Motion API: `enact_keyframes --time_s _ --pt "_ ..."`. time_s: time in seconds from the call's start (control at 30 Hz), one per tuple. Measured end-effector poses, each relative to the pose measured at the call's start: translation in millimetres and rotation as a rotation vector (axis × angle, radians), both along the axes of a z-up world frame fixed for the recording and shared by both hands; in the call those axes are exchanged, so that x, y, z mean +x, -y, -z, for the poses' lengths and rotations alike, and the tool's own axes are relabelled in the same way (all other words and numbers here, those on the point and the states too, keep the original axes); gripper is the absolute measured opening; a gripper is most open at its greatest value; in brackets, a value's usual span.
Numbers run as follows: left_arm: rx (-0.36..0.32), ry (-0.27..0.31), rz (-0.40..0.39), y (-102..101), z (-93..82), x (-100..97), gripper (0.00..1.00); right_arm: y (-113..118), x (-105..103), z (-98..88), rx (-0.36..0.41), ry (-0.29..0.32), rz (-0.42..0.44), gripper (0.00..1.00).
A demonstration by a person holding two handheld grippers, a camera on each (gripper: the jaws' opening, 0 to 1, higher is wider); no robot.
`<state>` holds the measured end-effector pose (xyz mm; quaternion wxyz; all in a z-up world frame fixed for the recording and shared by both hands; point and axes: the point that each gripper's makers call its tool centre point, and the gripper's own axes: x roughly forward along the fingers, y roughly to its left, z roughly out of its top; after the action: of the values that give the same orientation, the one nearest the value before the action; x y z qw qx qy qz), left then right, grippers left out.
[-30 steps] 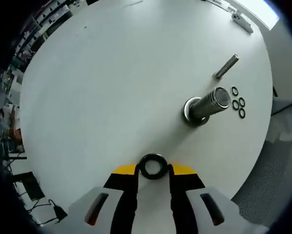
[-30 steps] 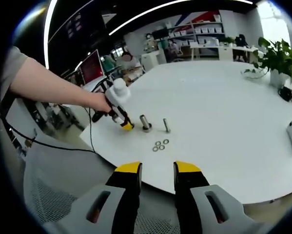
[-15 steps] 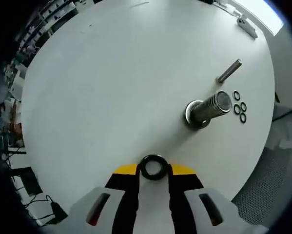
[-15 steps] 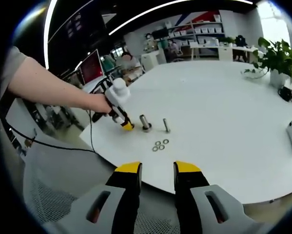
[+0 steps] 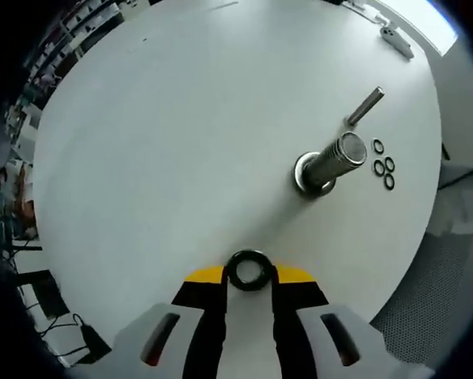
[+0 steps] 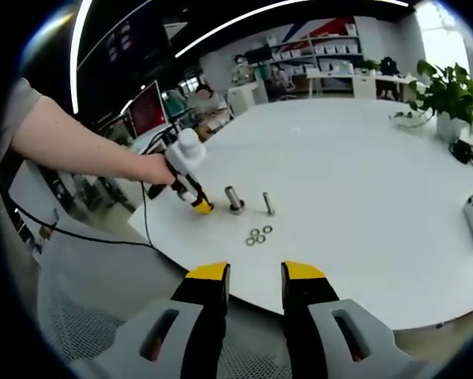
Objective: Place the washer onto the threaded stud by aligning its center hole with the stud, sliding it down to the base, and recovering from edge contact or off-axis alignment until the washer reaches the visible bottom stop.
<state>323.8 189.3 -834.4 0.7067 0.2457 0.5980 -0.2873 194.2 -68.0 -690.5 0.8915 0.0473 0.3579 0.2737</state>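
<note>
With its jaws closed on the washer (image 5: 249,270), the left gripper (image 5: 249,276) faces the upright threaded stud (image 5: 331,162) ahead and rightward (right gripper (image 6: 254,276) idle, jaws parted on nothing)

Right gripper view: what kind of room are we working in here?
Probably an open-plan office or lab. Beyond the white table stand shelves of boxes along the far wall, desks with a monitor, and a potted plant at the table's edge.

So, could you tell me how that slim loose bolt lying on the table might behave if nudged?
The slim bolt lies on its side on the smooth white table, so it would probably roll or skid. It looks like rigid metal, likely heavy for its size.
</note>
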Motion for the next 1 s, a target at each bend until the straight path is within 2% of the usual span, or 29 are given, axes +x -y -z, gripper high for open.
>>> enact_keyframes --time_s 0.13,0.37,0.63,0.9,1.0 --pt "-0.020 0.027 0.036 5.7 -7.8 1.9 0.19 -0.5 0.1 -0.3 0.002 0.001 -0.001 0.28" --pt "-0.092 0.083 0.083 27.7 -33.9 11.6 0.19 -0.3 0.5 0.2 0.000 -0.001 -0.002 0.28" --pt "-0.163 0.121 0.061 41.7 -60.1 23.3 0.19 -2.6 -0.2 -0.8 0.014 -0.002 -0.007 0.29" --pt "-0.170 0.137 0.140 62.8 -77.2 27.0 0.19 -3.5 -0.7 -1.2 0.015 0.003 -0.013 0.29" --pt "-0.145 0.140 0.205 72.4 -77.6 26.2 0.19 -3.6 -0.7 -1.3 0.015 0.004 -0.014 0.29"
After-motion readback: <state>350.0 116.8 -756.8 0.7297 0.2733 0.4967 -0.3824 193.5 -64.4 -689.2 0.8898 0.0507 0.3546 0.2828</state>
